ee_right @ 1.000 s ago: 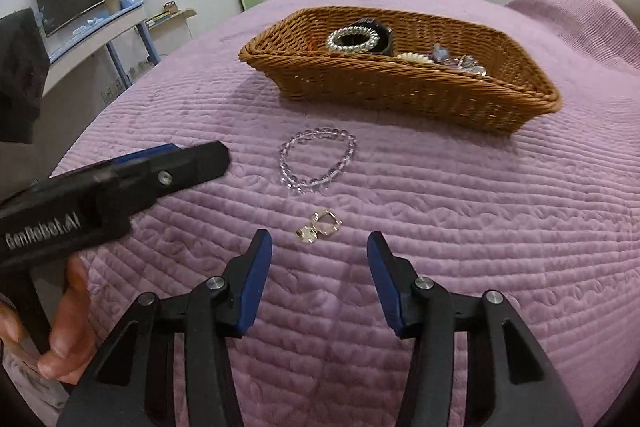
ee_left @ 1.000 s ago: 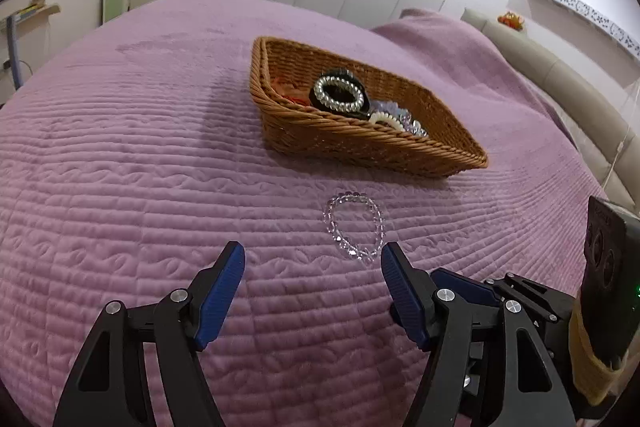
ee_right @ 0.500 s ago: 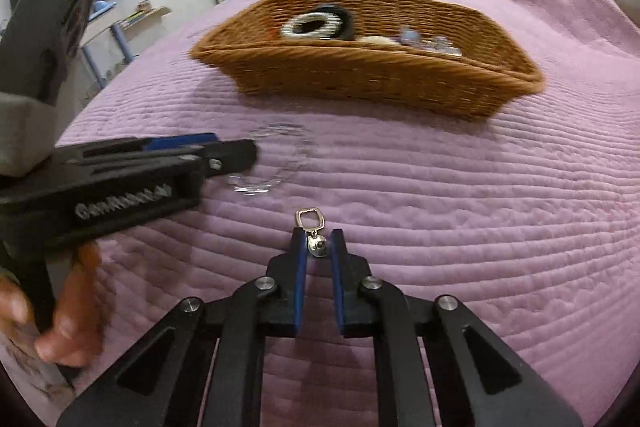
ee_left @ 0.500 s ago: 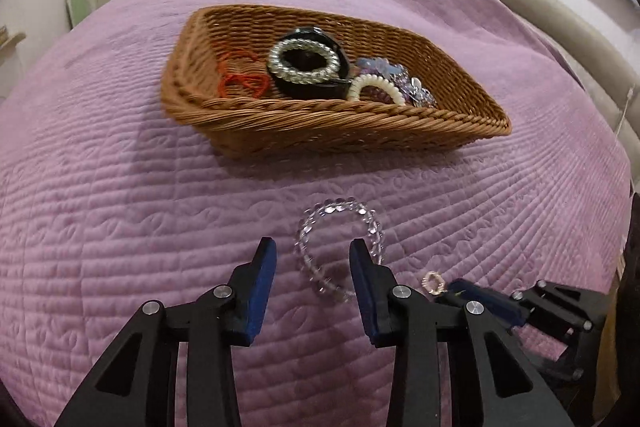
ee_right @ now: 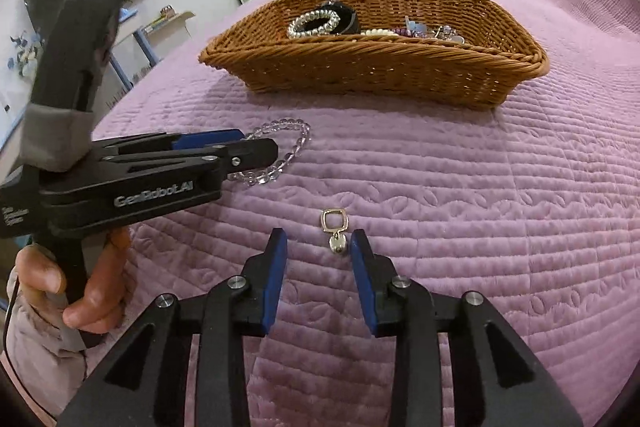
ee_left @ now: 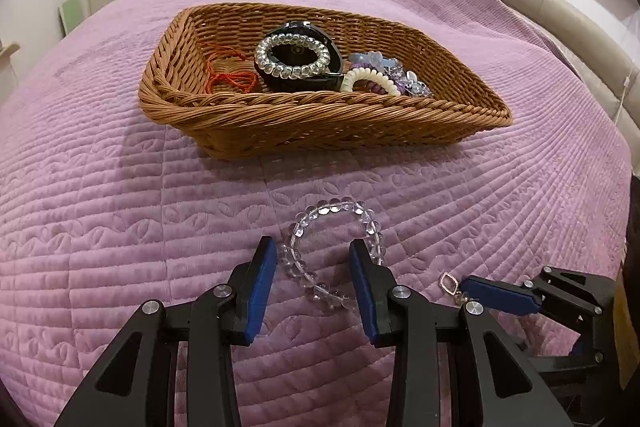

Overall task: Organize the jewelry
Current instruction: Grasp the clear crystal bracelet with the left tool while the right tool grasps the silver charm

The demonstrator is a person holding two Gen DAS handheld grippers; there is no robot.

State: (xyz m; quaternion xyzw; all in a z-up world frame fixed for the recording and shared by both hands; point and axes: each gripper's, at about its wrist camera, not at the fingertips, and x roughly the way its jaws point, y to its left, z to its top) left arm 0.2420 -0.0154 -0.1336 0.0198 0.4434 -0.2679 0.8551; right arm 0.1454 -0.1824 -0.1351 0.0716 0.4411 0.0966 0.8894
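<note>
From your left wrist camera, your left gripper [ee_left: 313, 259] is spread, its blue pads straddling the near part of the clear bead bracelet [ee_left: 332, 251] that lies flat on the purple bedspread [ee_left: 120, 207]; the pads do not visibly press the beads. This view looks down into the wicker basket [ee_left: 320, 125] and shows a red cord [ee_left: 228, 73], a black bangle with a pearl-like bracelet [ee_left: 294, 57] on it, a cream bead bracelet [ee_left: 372, 81] and a purple cluster that is hard to make out.

Your right wrist camera hides most of that behind the basket's near wall [ee_right: 372, 67]. It shows instead your right gripper [ee_right: 318, 247] spread, with the small silver pendant [ee_right: 335, 227] lying on the bedspread between and just ahead of its tips, touching neither. Here your left gripper's body [ee_right: 160, 171] covers part of the bracelet. The left view catches only the pendant's loop beside the right gripper's tip; the rest is hidden.
</note>
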